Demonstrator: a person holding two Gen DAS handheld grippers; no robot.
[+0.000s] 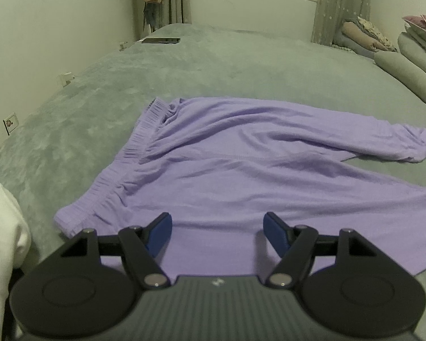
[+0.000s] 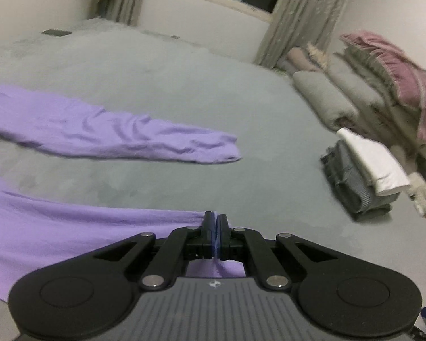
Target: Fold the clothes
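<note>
A: Okay, left wrist view first. Purple trousers (image 1: 241, 170) lie spread flat on the grey bedspread (image 1: 213, 65), elastic waistband toward the left, legs running off to the right. The left gripper (image 1: 217, 226) hovers over the near edge of the fabric, jaws well apart, nothing between the blue pads (image 1: 162, 233).

B: Touching the cloth?

A: Can't tell from here. A white sleeve (image 1: 0, 227) shows at the left edge. A dark phone (image 1: 160, 40) lies far back on the bed.

B: Right wrist view?

A: The right gripper (image 2: 214, 221) has its jaws pressed together on the hem of the near trouser leg (image 2: 71, 233), purple fabric pinched between the pads and bunching at the tips. The far leg (image 2: 113, 133) lies flat, apart from the near one, bare bedspread between them.

B: Anything else?

A: A folded stack (image 2: 360, 176), white on grey, at right near the pillows (image 2: 340, 96).
</note>
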